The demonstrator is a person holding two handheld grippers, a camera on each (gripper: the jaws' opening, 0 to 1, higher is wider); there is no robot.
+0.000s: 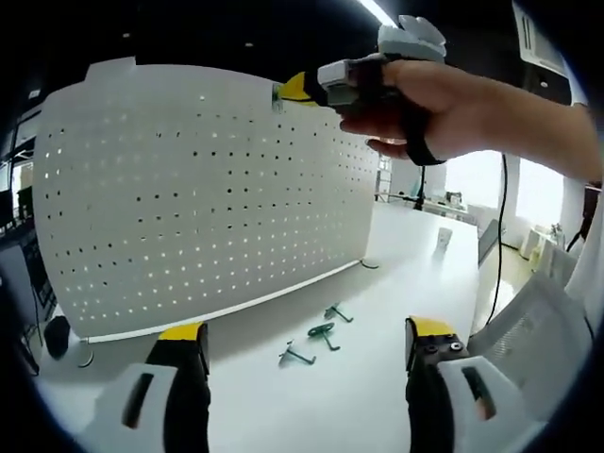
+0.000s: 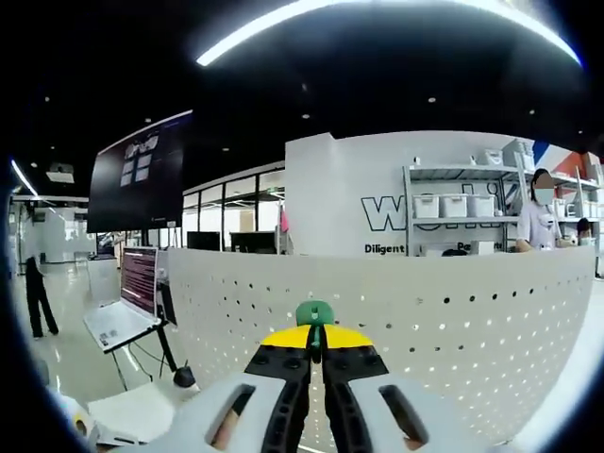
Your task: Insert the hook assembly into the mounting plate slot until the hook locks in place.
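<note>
I see a dark ceiling with a light strip [image 2: 377, 9]. Shelving [image 2: 462, 222] lines a white wall; a dark screen [image 2: 142, 184] hangs left.

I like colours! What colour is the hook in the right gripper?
Green hook, best in the right gripper view.

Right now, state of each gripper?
Left gripper: open, holding nothing, above the table.
Right gripper: shut on the green hook, at the top edge of the pegboard.
</note>
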